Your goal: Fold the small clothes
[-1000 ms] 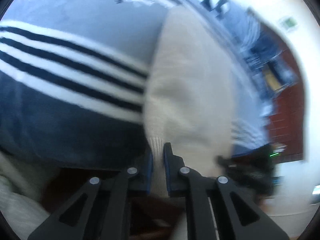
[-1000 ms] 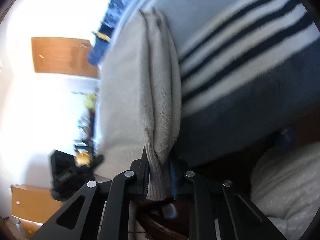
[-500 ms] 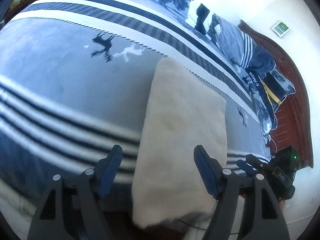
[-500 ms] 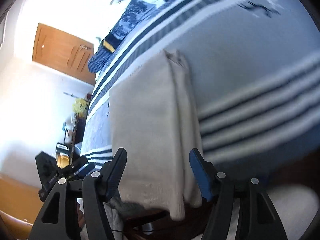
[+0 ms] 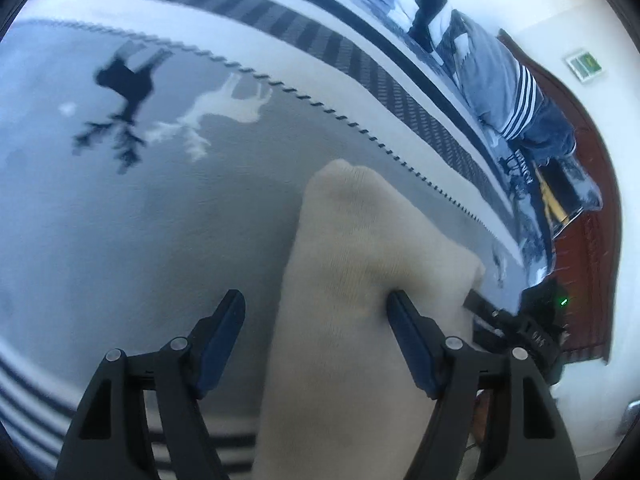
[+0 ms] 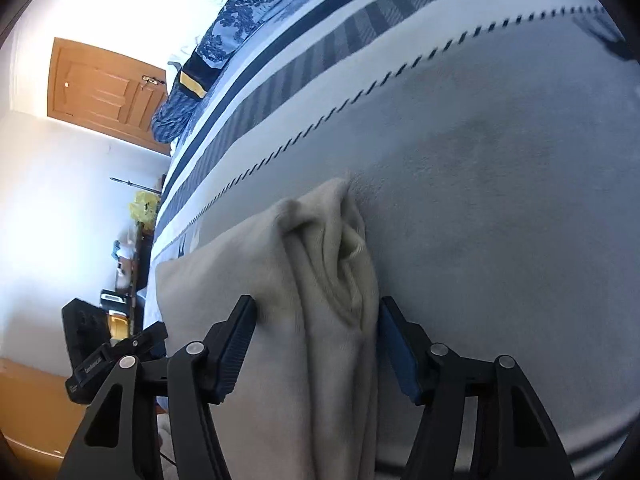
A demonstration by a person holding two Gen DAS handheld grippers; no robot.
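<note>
A cream knitted garment (image 5: 352,280) lies folded on the grey-blue striped bed blanket (image 5: 160,220). My left gripper (image 5: 316,320) is open, its jaws wide apart around the garment's left far corner. In the right wrist view the same garment (image 6: 304,292) shows its bunched, layered right edge. My right gripper (image 6: 316,332) is open, with the jaws straddling that edge. Neither gripper pinches the cloth.
Pillows (image 5: 500,80) lie by a dark red headboard (image 5: 588,272) at the right. The other gripper (image 5: 536,320) shows beyond the garment. A wooden door (image 6: 104,92) and cluttered furniture (image 6: 128,256) stand left of the bed. The blanket (image 6: 500,200) stretches beyond the garment.
Both grippers were shut on the garment's near edge a second ago. They let go, opened wide, and moved forward over the garment toward its far end.
</note>
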